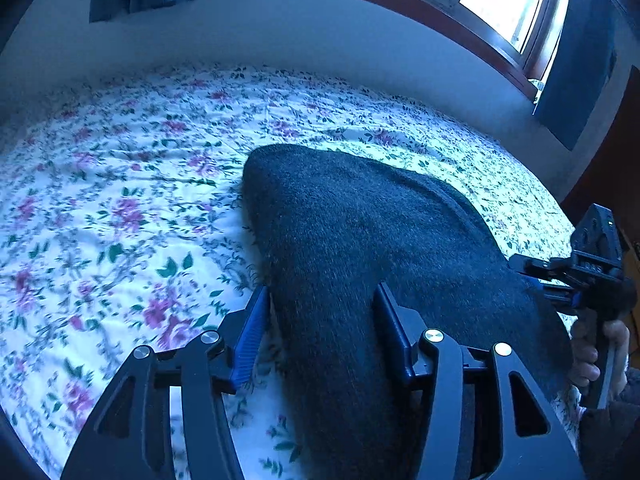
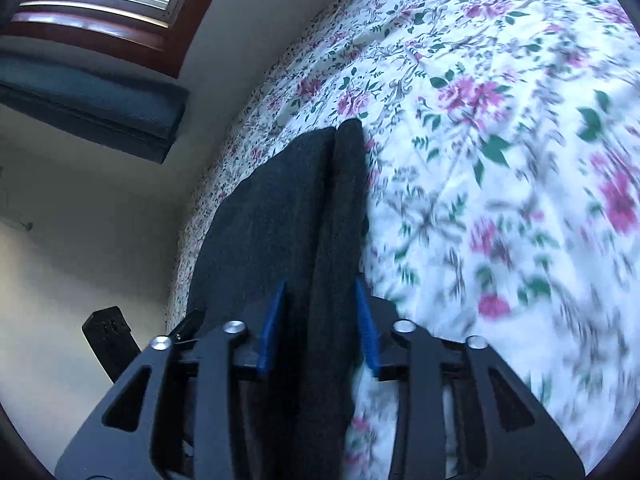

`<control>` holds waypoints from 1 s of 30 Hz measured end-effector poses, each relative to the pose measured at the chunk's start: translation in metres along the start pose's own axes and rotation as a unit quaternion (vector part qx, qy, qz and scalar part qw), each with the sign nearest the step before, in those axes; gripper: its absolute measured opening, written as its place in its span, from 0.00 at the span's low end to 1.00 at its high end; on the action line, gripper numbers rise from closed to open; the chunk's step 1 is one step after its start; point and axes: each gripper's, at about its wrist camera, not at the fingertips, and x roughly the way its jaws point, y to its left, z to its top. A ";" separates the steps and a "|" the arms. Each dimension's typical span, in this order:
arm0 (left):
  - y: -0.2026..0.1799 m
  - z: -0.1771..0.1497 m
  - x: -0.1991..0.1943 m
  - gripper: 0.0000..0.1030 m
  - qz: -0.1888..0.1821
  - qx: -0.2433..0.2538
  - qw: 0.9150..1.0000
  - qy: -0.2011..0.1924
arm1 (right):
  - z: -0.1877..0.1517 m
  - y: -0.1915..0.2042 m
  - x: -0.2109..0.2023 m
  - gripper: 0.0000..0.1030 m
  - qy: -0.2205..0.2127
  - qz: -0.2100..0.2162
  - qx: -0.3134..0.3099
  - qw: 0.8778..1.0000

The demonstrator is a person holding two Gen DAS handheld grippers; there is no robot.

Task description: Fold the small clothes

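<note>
Two grippers work one dark knit garment lying on the floral bed sheet. Left gripper straddles its near edge, jaws half open. Right gripper brackets a raised fold, whether pinched I cannot tell. Loose jaws could let the fold slip and collapse.

Near end of the dark garment behind the jaws, floral bedsheet motion-blurred.
</note>
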 end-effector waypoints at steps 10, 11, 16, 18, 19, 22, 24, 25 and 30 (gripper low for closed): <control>-0.014 -0.035 -0.036 0.67 0.039 0.013 0.999 -0.021 | -0.048 0.002 -0.040 0.67 -0.018 0.008 -0.002 1.000; -0.014 -0.039 -0.039 0.69 0.040 0.011 0.999 -0.021 | -0.052 0.001 -0.042 0.68 -0.019 0.008 0.000 1.000; -0.013 -0.058 -0.051 0.71 0.042 -0.002 0.999 -0.018 | -0.074 0.001 -0.058 0.71 -0.024 0.002 -0.003 1.000; -0.012 -0.064 -0.055 0.72 0.045 -0.004 0.999 -0.017 | -0.081 0.002 -0.064 0.72 -0.027 -0.006 -0.006 1.000; -0.012 -0.067 -0.057 0.72 0.047 -0.005 0.999 -0.018 | -0.085 0.001 -0.068 0.72 -0.028 -0.008 -0.008 1.000; -0.011 -0.072 -0.062 0.74 0.051 -0.014 0.998 -0.018 | -0.095 0.000 -0.076 0.74 -0.032 -0.023 -0.014 0.999; -0.009 -0.075 -0.066 0.76 0.059 -0.020 0.998 -0.018 | -0.100 0.000 -0.081 0.74 -0.034 -0.046 -0.021 0.998; -0.009 -0.077 -0.068 0.76 0.062 -0.022 0.998 -0.019 | -0.102 0.000 -0.083 0.75 -0.036 -0.049 -0.022 0.998; -0.014 -0.084 -0.078 0.81 0.099 -0.018 0.995 -0.030 | -0.114 0.006 -0.090 0.76 -0.047 -0.097 -0.037 0.994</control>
